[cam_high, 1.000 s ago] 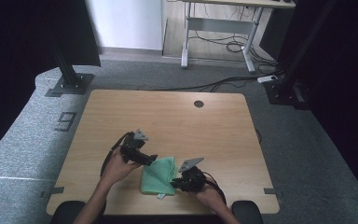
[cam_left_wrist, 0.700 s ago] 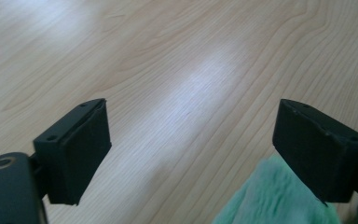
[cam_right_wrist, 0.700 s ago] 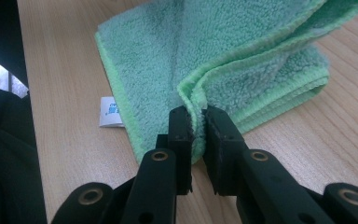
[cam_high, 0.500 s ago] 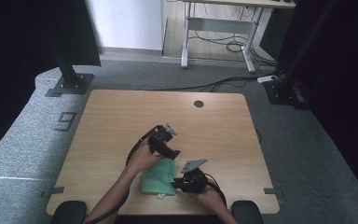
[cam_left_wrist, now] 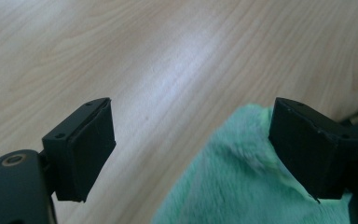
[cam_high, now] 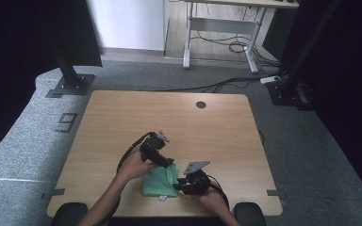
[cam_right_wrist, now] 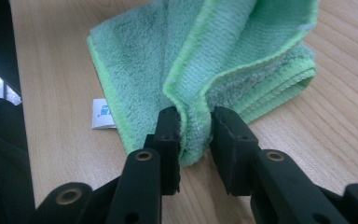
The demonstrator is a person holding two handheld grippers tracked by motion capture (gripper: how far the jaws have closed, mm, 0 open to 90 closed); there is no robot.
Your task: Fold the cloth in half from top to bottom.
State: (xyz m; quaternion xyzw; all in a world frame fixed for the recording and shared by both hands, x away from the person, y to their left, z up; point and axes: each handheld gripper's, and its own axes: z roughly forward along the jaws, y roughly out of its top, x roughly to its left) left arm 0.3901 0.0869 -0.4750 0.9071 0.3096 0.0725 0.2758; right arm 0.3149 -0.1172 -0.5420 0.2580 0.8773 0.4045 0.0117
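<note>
folded green fleecy microfibre cloth [cam_high: 158,182] lying flat on the pale wood-grain table [cam_high: 217,132], near the table's near edge, a little left of its middle. soft, napped pile with a brighter stitched hem; layers stacked at one side, a small white label [cam_right_wrist: 101,113] sticking out from under an edge. long axis hard to tell, roughly square in the high view.

left gripper [cam_left_wrist: 191,144] with black, blocky jaws spread wide, nothing between the pads; one jaw over bare wood, the other above the cloth's far corner. right gripper [cam_right_wrist: 196,135] at the cloth's right side, narrow gap, jaws just been opening, a raised fold of cloth standing between them, one pad touching it, the other just apart.
</note>
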